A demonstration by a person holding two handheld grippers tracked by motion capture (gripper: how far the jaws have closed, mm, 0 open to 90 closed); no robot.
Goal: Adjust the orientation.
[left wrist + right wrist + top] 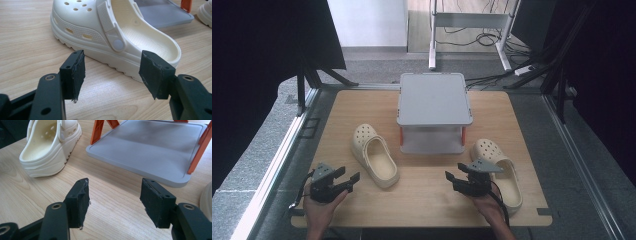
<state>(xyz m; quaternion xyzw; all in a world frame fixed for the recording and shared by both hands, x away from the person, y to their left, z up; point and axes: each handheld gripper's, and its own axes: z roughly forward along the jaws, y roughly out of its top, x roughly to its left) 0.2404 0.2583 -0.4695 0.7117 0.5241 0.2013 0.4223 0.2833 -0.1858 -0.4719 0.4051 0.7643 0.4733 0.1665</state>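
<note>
Two cream clogs lie on the wooden table. The left clog is angled, toe away from me; the right clog lies at the right. My left gripper stands open just left of the left clog's heel. From the left gripper view, the left gripper has nothing between its jaws and the clog lies close ahead. My right gripper stands open beside the right clog. In the right gripper view, the right gripper points at bare wood before the rack's lower shelf, with the left clog farther off.
A grey two-level rack with orange legs stands at the table's middle back, between the clogs. Metal rails run along the table's left and right sides. Bare wood lies between the two grippers at the front.
</note>
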